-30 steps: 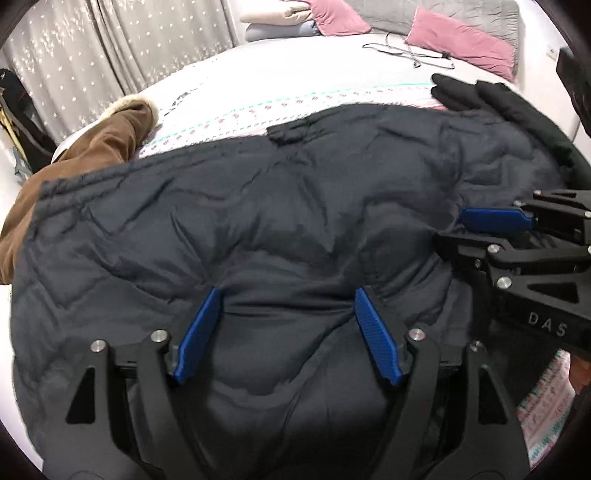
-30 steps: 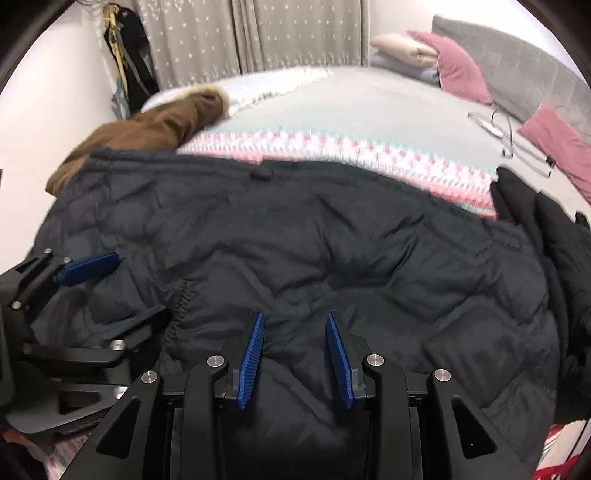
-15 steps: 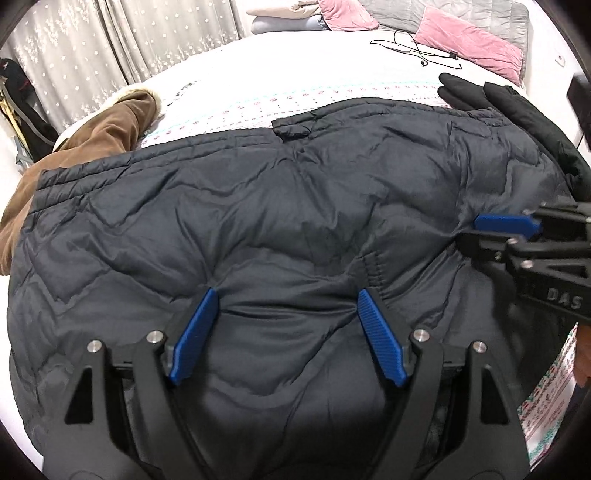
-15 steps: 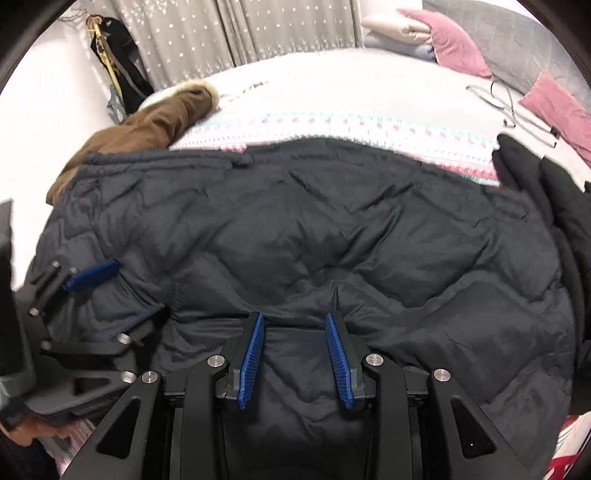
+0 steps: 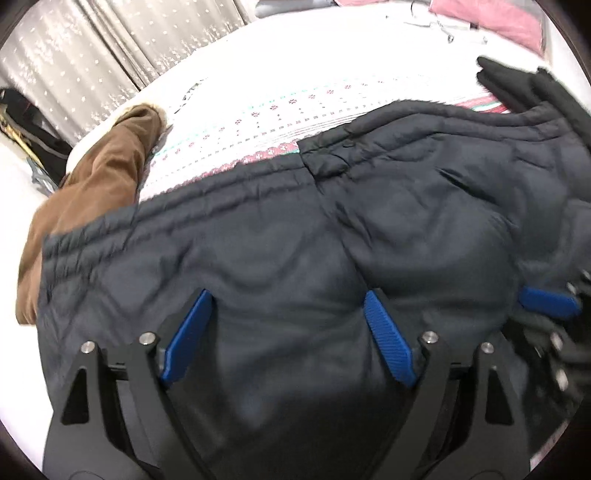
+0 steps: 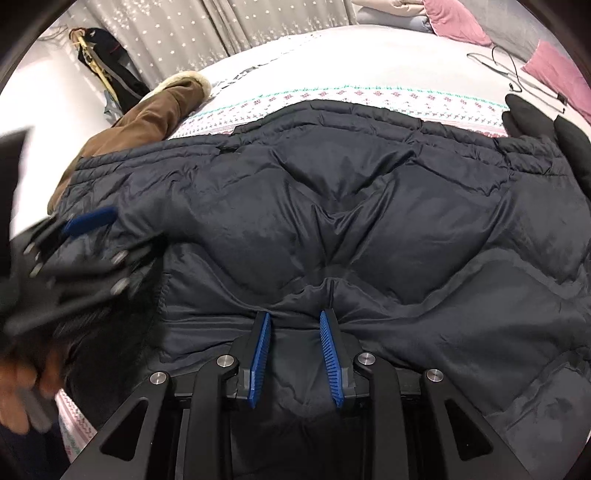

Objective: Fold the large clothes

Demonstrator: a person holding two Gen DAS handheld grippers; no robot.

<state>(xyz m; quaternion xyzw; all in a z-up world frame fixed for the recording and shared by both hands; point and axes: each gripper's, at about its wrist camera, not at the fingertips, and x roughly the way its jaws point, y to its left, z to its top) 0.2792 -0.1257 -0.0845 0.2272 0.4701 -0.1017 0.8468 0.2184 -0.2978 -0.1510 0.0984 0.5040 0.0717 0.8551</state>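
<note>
A large dark quilted puffer jacket [image 5: 295, 236] lies spread on the bed and also fills the right wrist view [image 6: 351, 221]. My left gripper [image 5: 286, 306] has its jaws wide apart with jacket fabric bulging between the blue pads. My right gripper [image 6: 295, 321] has its jaws closer together around a pinched fold near the jacket's near edge. The left gripper shows blurred at the left of the right wrist view [image 6: 88, 221]; the right gripper shows blurred at the right of the left wrist view [image 5: 546, 299].
A brown fur-trimmed coat [image 5: 99, 184] lies at the left of the bed, also in the right wrist view [image 6: 147, 114]. A black garment [image 6: 543, 125] lies at the right. A patterned blanket [image 5: 266, 122], pink pillows [image 6: 458, 22] and a cable [image 6: 517, 74] lie beyond.
Both grippers have pulled the jacket's near edge toward me, and more of the bed shows beyond it. The left gripper moves fast and its view is blurred.
</note>
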